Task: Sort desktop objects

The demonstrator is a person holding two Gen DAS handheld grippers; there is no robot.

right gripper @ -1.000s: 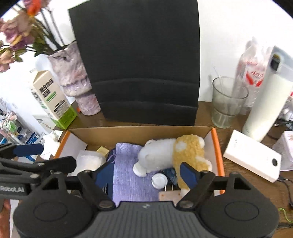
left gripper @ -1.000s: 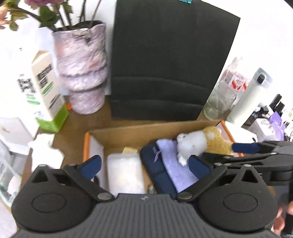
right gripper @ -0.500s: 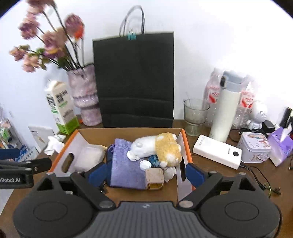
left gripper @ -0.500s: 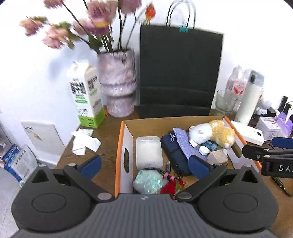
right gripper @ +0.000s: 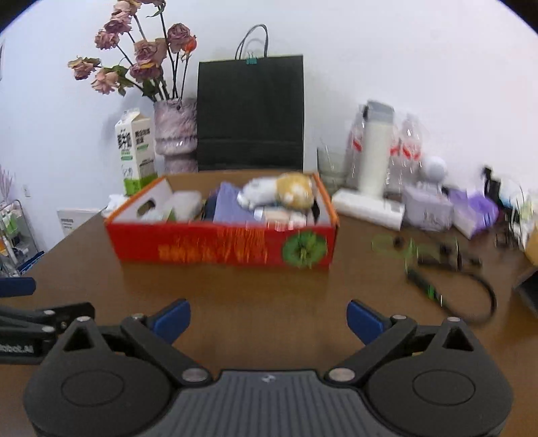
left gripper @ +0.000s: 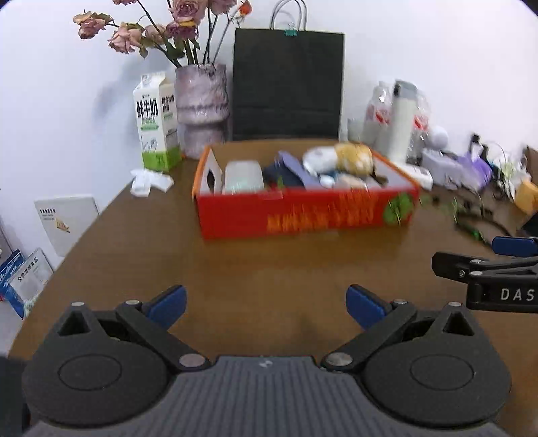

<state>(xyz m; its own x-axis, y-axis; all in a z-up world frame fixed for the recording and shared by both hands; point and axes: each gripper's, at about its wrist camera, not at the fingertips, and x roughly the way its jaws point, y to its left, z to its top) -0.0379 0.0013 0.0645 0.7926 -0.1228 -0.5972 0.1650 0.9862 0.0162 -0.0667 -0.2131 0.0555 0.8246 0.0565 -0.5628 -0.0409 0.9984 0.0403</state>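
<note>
The left gripper (left gripper: pixel 265 307) and right gripper (right gripper: pixel 268 321) both hung over the bare brown wooden table (left gripper: pixel 269 265), jaws spread wide and empty, the right's having just been opening. Ahead stood the red cardboard box (right gripper: pixel 222 247), holding a white-and-yellow plush toy (right gripper: pixel 280 193) and purple cloth (right gripper: pixel 230 203).

Printed lettering on front of red cardboard box (right gripper: pixel 222 247) smeared by motion blur, unreadable in both views. Box contents only partly visible over front wall; white-and-tan plush toy (right gripper: pixel 279 193) soft-edged, items beneath it indistinct. Clutter at right end of brown wooden table (left gripper: pixel 269 269) blurred: purple packets (right gripper: pixel 474 210), green-and-black cable (right gripper: pixel 437 269) hard to identify. Dried pink flowers (left gripper: pixel 161 30) cropped by top edge in left wrist view. Right gripper (left gripper: pixel 487 279) cut off by right edge there.
</note>
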